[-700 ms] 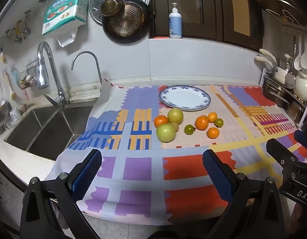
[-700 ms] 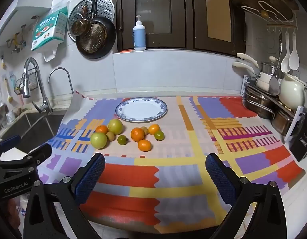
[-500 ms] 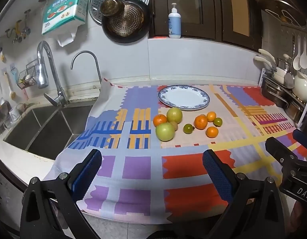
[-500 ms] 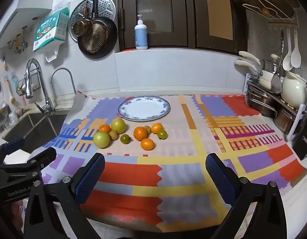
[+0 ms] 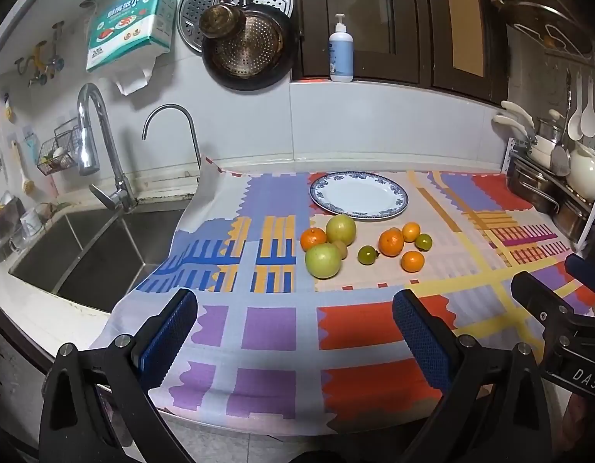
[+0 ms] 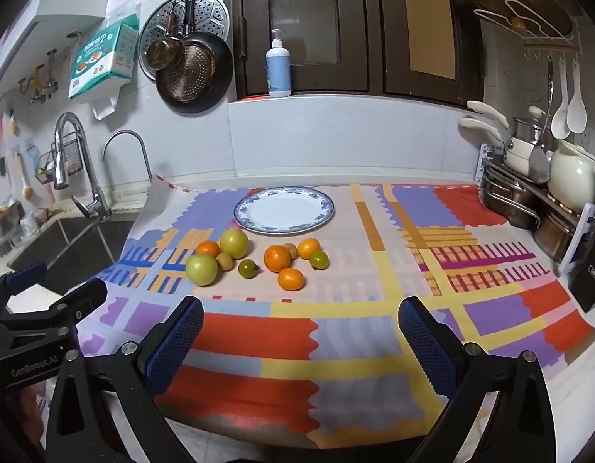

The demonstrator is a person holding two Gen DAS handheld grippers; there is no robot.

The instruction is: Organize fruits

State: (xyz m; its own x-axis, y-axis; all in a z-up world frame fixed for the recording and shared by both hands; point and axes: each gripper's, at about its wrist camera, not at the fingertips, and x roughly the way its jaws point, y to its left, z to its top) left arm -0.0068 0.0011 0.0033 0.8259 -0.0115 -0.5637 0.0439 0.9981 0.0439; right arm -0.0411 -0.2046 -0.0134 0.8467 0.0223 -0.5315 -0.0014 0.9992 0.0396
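A white plate with a blue rim (image 5: pixel 358 195) (image 6: pixel 284 210) lies bare at the back of a colourful patterned mat (image 5: pixel 282 324) (image 6: pixel 336 332). In front of it sit several fruits: two large green apples (image 5: pixel 323 260) (image 6: pixel 201 269), oranges (image 5: pixel 391 242) (image 6: pixel 277 257), small green citrus (image 5: pixel 367 255) (image 6: pixel 247 268) and a kiwi (image 6: pixel 224 261). My left gripper (image 5: pixel 293 332) hovers open over the mat's near edge, well short of the fruit. My right gripper (image 6: pixel 299 332) is open too, equally far back, nothing between its blue pads (image 6: pixel 423 341).
A steel sink (image 5: pixel 85 254) with taps (image 5: pixel 100 154) lies left of the mat. A dish rack (image 6: pixel 529 200) with pots and a white jug stands at the right. Pans hang on the back wall beside a soap bottle (image 5: pixel 340 54). A dark box (image 6: pixel 590 270) stands at the mat's right edge.
Both views have shifted only slightly; the fruit and plate lie where they were, and both grippers stay wide open.
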